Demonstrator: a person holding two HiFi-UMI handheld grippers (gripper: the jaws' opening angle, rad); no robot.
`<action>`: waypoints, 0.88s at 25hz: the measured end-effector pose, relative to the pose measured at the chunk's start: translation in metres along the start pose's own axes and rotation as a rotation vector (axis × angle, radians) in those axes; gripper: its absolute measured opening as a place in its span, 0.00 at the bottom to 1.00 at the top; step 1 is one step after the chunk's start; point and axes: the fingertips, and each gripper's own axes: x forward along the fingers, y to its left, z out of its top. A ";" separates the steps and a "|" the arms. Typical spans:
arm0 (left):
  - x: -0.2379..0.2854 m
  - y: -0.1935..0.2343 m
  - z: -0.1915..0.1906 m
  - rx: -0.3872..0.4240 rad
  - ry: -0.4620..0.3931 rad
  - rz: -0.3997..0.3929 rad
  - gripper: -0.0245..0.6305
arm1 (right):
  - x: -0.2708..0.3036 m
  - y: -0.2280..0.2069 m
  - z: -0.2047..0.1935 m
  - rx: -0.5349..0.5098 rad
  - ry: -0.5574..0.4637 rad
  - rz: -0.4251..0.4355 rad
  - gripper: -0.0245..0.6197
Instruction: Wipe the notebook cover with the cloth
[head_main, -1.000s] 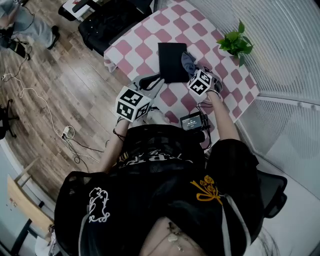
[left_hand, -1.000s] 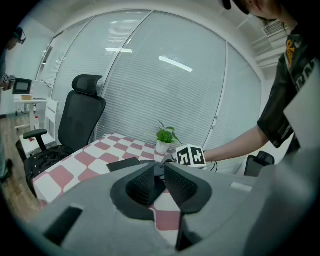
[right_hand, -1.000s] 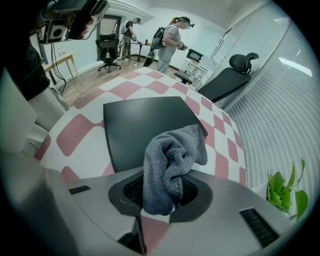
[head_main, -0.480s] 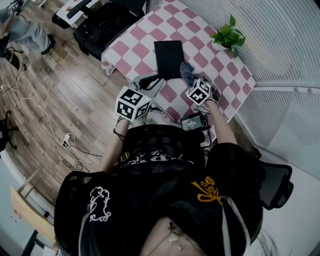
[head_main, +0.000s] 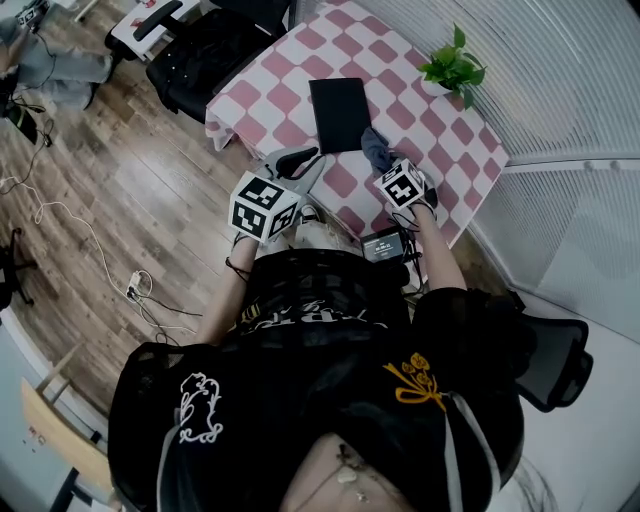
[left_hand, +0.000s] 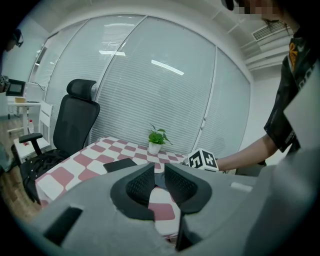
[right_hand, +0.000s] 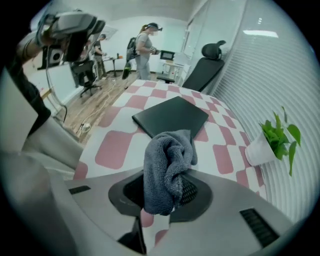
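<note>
Clearly my right gripper pinched the crumpled grey microfibre cloth, just short of the flat black notebook lying mid-way across the pink-checked table. My left gripper stood slightly spread, empty. I judged it best to press the cloth flat and sweep edge to edge.

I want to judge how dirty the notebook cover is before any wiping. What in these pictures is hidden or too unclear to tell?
Right gripper view: the grey cloth in the right gripper covers the flat black notebook's near corner; whether they touch is unclear.
Left gripper view: the left gripper's own body hides the notebook's near edge.
Head view: the cover is too small for smudges; the small screen's text is unreadable.
</note>
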 end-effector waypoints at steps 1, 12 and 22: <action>-0.004 0.000 -0.001 -0.001 -0.002 0.003 0.13 | -0.005 -0.002 0.004 0.053 -0.023 -0.011 0.17; -0.064 0.011 -0.009 0.005 -0.032 0.043 0.13 | -0.075 0.039 0.085 0.449 -0.367 -0.001 0.17; -0.120 0.014 -0.028 0.016 -0.033 0.030 0.13 | -0.118 0.109 0.129 0.597 -0.524 0.000 0.17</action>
